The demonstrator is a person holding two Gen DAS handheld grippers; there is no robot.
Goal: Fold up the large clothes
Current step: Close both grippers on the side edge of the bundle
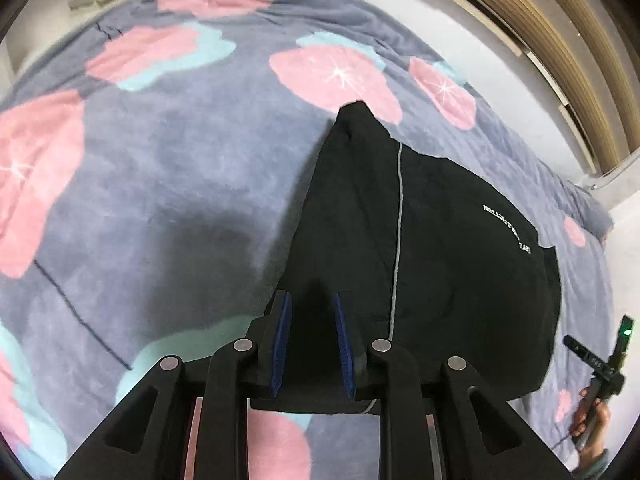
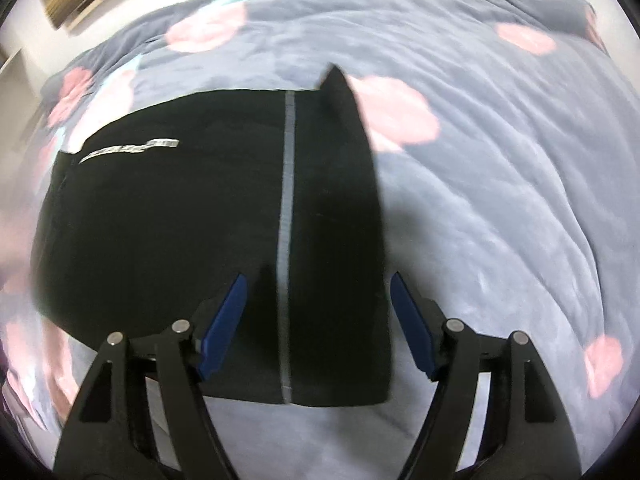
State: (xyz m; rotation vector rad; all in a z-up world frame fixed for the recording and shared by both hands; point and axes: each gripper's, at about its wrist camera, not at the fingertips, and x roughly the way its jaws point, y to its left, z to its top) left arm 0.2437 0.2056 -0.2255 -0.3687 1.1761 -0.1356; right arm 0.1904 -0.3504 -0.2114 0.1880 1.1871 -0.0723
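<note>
A black garment (image 1: 440, 248) with a thin grey stripe lies folded on the plush, pink-flowered blanket (image 1: 160, 184). The left hand-held gripper (image 1: 312, 344) pinches its near edge; the right hand-held gripper (image 2: 320, 328) stands apart, gripping nothing.

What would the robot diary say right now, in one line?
stage: folding | black garment: on flowered blanket | left gripper: narrow, grip unclear | right gripper: open, above garment
</note>
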